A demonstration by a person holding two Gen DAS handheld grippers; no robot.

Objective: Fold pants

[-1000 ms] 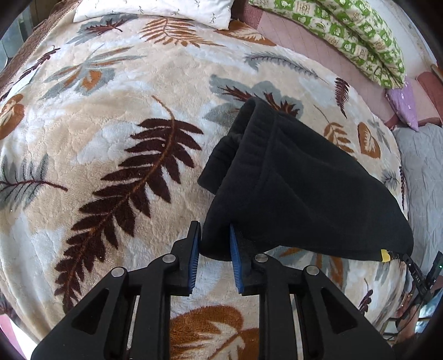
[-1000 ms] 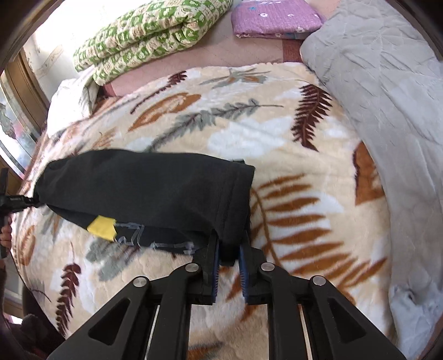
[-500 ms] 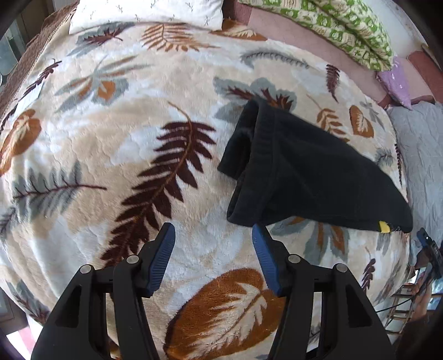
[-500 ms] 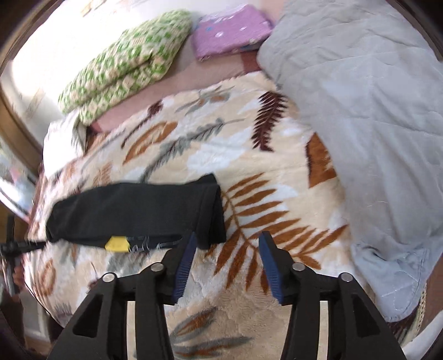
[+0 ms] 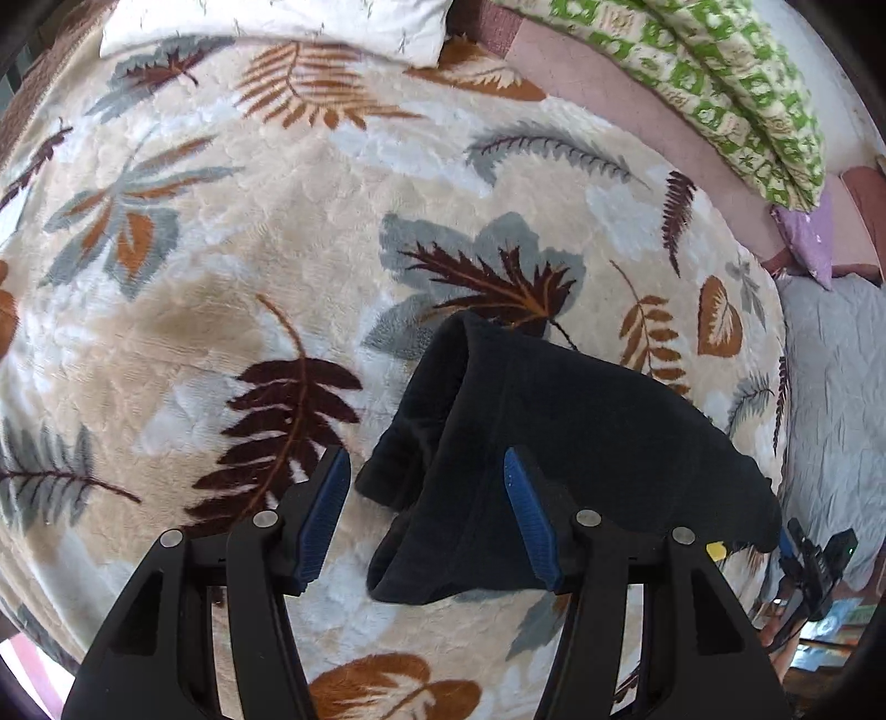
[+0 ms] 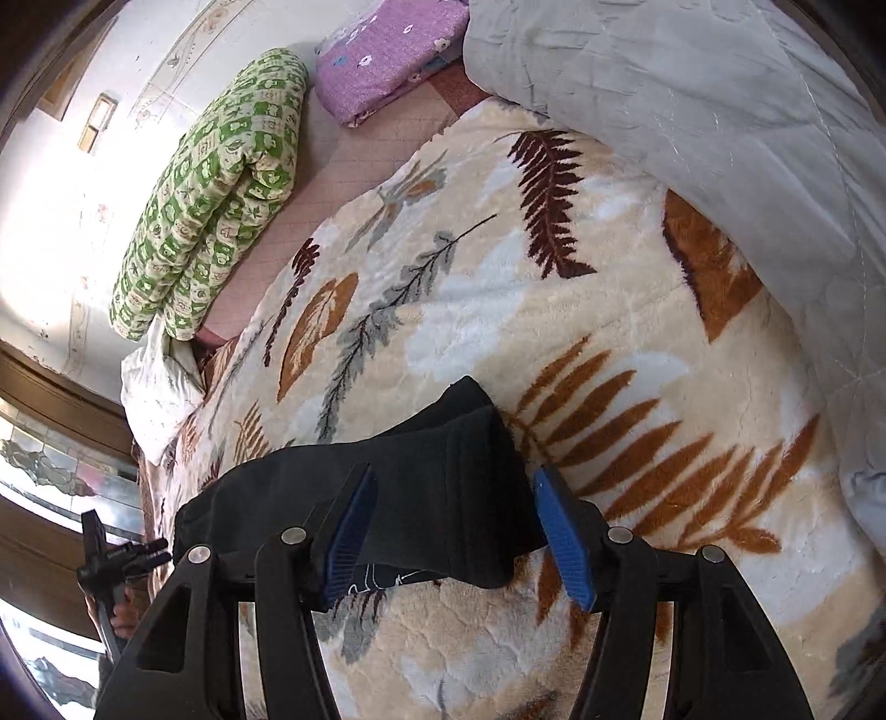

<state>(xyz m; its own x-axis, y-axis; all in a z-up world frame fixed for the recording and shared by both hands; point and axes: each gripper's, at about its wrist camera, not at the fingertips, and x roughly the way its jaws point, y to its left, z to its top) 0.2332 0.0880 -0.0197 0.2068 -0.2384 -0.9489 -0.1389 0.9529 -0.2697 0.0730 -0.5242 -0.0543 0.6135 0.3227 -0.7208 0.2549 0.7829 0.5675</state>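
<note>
Black pants [image 5: 581,443] lie folded into a long strip on the leaf-patterned blanket [image 5: 221,310]. A yellow tag [image 5: 716,550] shows at their near edge. My left gripper [image 5: 425,465] hangs open above the strip's left end, and the cloth shows between its blue pads [image 5: 326,515] without touching them. In the right wrist view the pants [image 6: 432,498] end under my right gripper [image 6: 455,482]. Its jaws are opening, with the cloth between them below and neither pad pressing on it. The right gripper [image 5: 819,559] also shows at the left wrist view's edge.
A green patterned quilt [image 6: 221,183] and a purple folded cloth [image 6: 387,61] lie along the far side of the bed. A grey quilt [image 6: 720,138] covers the right part. A white pillow [image 5: 266,22] sits at the head. A hand holds the left gripper [image 6: 111,559].
Both grippers were shut on the ends of the pants and have let go and opened. The pants now rest on the blanket. The right view has rolled.
</note>
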